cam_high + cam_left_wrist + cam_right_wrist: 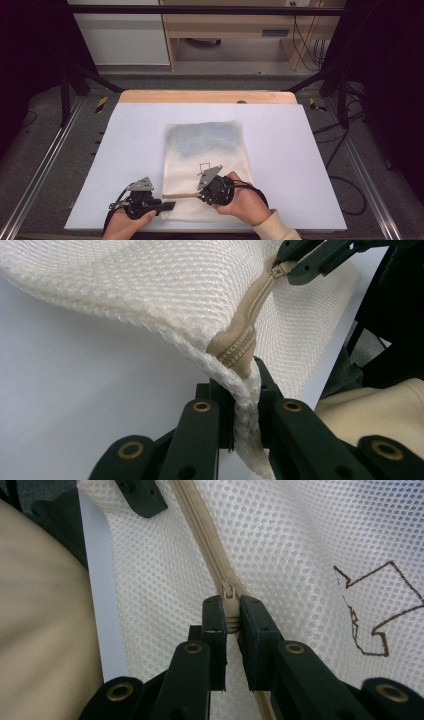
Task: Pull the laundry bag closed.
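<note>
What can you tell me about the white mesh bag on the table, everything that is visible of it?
The mesh bag is a flat, whitish pouch of net-like fabric lying on the pale table cover, something bluish showing through its far half. A brown outlined mark is drawn on it. A beige zipper runs along its near end. The left gripper pinches the bag's corner at the zipper's end, lifting it slightly; the right gripper clamps the zipper pull.
</note>
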A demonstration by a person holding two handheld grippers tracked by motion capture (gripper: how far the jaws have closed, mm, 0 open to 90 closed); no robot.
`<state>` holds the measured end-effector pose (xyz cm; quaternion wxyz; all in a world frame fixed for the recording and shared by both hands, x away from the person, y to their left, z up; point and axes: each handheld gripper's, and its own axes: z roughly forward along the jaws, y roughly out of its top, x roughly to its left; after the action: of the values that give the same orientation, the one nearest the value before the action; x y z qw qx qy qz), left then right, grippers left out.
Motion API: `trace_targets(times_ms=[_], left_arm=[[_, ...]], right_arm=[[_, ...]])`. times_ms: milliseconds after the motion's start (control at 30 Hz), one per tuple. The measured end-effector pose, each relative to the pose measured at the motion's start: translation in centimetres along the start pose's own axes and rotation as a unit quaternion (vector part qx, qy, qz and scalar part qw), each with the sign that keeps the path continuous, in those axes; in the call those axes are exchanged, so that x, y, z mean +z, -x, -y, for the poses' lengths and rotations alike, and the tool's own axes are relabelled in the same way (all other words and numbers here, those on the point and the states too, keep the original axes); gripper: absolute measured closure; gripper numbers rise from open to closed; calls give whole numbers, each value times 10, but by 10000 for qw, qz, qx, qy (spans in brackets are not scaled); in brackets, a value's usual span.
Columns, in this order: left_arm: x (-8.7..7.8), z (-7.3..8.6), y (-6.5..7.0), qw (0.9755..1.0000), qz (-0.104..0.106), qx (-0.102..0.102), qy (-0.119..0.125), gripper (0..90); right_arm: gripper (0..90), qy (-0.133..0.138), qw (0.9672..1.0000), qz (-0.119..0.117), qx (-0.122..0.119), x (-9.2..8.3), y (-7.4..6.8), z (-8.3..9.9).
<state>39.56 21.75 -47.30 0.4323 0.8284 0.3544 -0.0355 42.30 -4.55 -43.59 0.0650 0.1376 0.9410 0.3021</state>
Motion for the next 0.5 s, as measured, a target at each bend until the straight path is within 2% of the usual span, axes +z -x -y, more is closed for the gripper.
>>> trace_targets(times_ms=[500], left_arm=[[-3, -1, -2, 10000, -40, 15, 0, 842]], right_arm=[[822, -20, 9999, 72, 100, -4, 3, 7]])
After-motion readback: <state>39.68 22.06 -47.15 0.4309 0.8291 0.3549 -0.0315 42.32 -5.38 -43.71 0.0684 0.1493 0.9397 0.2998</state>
